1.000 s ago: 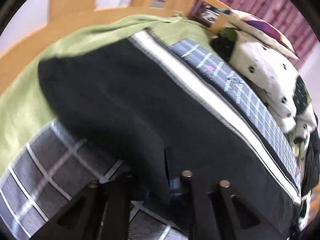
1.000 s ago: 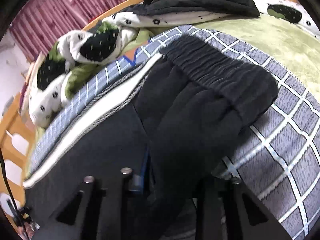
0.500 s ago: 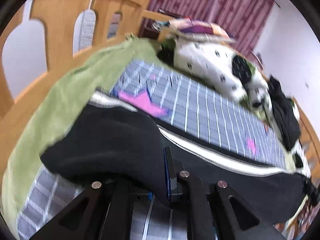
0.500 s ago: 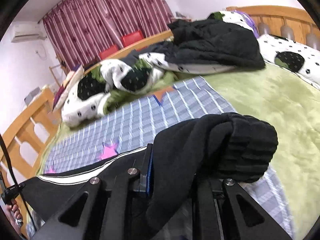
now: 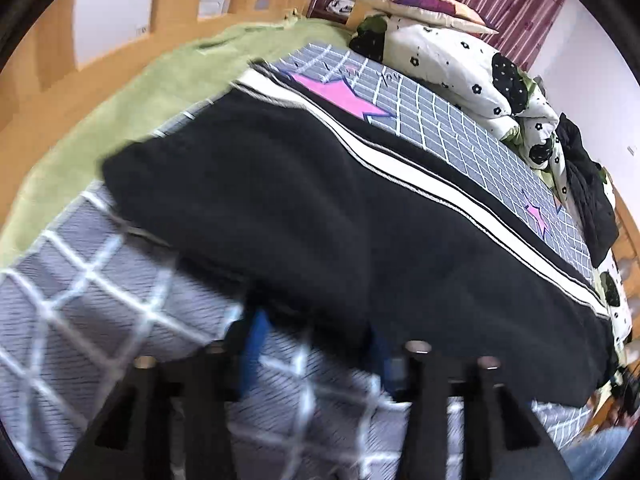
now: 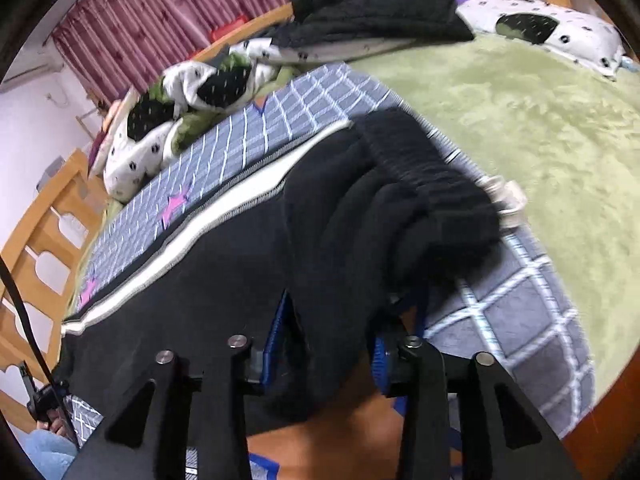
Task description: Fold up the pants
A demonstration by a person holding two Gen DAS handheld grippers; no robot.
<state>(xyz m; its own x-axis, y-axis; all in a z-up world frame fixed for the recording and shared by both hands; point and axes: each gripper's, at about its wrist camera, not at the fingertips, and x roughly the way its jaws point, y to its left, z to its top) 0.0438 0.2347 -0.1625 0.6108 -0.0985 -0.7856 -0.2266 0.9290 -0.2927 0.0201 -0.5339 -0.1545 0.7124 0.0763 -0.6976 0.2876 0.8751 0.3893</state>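
The black pants (image 5: 320, 216) lie on the grey checked blanket (image 5: 92, 292), near its edge. The left tool (image 5: 316, 344) and the right tool (image 6: 340, 320) are both opening. The pants' edge sits loose between each tool's fingers.

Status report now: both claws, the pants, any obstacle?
Left claw opening, pants hem at its pads. Right claw opening, waistband fabric between. Black pants folded lengthwise on grid blanket. Nothing in the way.

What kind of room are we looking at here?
Most likely a bedroom. The black pants lie on a bed spread with a grey checked blanket over a green cover, with spotted bedding piled behind, a wooden bed frame and maroon curtains.
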